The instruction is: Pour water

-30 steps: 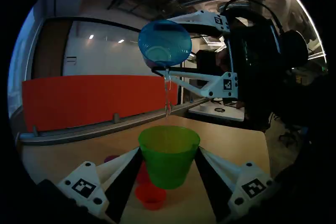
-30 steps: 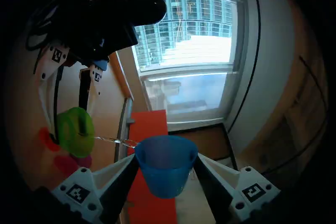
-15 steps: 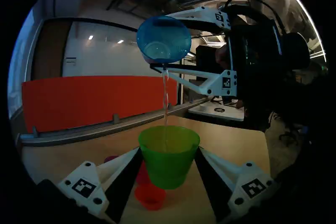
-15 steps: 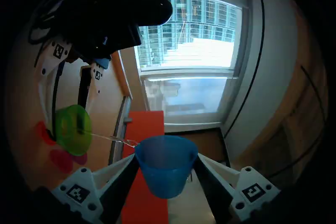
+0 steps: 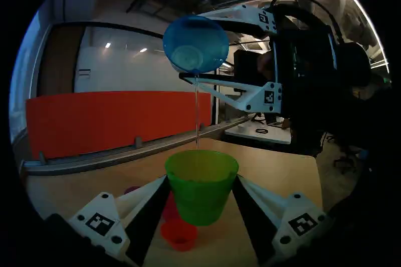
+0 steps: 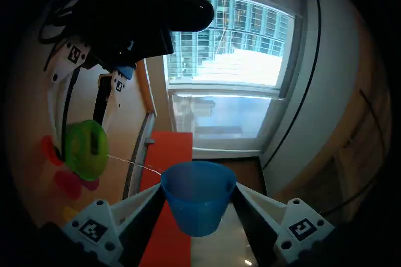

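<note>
Your left gripper (image 5: 200,181) pinched the green cup (image 5: 202,192) upright between both fingers, over the table (image 5: 280,167). Your right gripper (image 6: 198,189) clamped the blue cup (image 6: 198,204), tipped above it; a thin water stream (image 5: 196,116) fell in.

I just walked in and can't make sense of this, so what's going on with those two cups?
A person is pouring water from one cup to another with two handheld claws. The right claw holds a blue plastic cup tipped over, high up. A thin stream of water runs from its rim into an upright green plastic cup gripped by the left claw. The green cup is held over a wooden table, where a small red cup stands.
</note>
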